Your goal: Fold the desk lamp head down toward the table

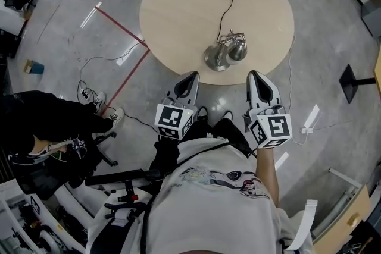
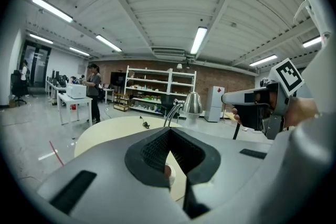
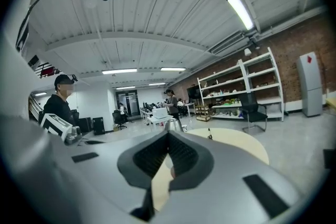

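My white shirt point(image 1: 208, 187) fills the bottom of the head view. Ahead of it my left fingers point(image 1: 187, 87) and right fingers point(image 1: 260, 89) point toward the desk lamp point(image 1: 226, 52), both short of it, one to each side. The lamp stands on the round tabletop point(image 1: 178, 3), and its cord point(image 1: 223, 9) trails off behind it.

In the left gripper view, my left fingers point(image 2: 152, 152) are clenched on nothing. The lamp point(image 2: 191, 104) rises just beyond their tips, shade up on its arm.

In the right gripper view, my right fingers point(image 3: 153, 157) are clenched empty too, with the tabletop point(image 3: 236, 144) beyond them.
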